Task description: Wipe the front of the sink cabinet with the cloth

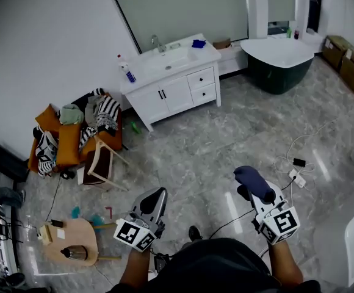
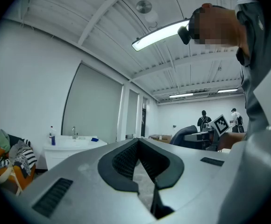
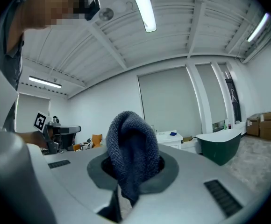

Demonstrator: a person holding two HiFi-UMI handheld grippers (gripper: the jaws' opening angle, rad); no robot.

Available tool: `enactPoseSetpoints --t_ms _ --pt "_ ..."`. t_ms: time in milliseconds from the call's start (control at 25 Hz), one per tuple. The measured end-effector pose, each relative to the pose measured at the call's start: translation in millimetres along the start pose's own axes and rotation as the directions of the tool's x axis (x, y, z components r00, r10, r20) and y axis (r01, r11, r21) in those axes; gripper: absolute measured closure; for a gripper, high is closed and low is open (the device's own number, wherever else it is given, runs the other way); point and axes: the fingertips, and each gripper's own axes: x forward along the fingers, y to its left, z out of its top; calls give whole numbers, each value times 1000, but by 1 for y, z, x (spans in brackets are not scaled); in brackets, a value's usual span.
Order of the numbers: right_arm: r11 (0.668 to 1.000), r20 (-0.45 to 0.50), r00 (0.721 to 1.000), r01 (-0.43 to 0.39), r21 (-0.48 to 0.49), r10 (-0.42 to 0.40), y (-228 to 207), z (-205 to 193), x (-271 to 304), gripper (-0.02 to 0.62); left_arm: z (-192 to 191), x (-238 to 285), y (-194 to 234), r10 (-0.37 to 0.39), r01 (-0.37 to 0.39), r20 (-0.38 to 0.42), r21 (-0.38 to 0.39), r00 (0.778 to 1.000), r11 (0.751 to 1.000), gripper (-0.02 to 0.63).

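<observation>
Head view, cloth: a dark blue cloth (image 1: 254, 183) was seen bunched at the tip of the right claw (image 1: 251, 187), held low over the grey floor (image 1: 213, 151).
Head view, sink cabinet: the white sink cabinet (image 1: 176, 91) was seen at the far side of the room, well apart from both claws, with its front turned toward the person.
Head view, left claw: the left claw (image 1: 155, 195) was held beside the right one, and nothing was carried in it.
Left gripper view, left claw: the pads were seen pressed together at the tips with nothing between them, and the cabinet was shown small at the left.
Right gripper view, right claw: the cloth was pinched between the jaws, with a rounded fold standing up past the tips; the cabinet was glimpsed far off behind it.
Step in hand: the approach to the cabinet was judged not yet made, and no wiping had begun.
How it should be done: the gap should be closed first. The fold, not the bare jaws, should be laid flat on the front. The pinch should be firm so the cloth is not dragged out. The handles (image 1: 162, 94) should be worked around, and strokes overlapped from the top downward.
</observation>
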Motion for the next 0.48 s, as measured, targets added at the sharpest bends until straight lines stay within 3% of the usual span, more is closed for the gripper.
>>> enactPoseSetpoints --t_ms 160,480 --pt "1000 6 1000 20 -4 -20 26 16 33 557 5 3 41 -29 28 29 14 999 1000 603" --pt "996 9 997 82 -24 -82 59 34 101 557 2 3 116 -86 82 36 114 996 990 601"
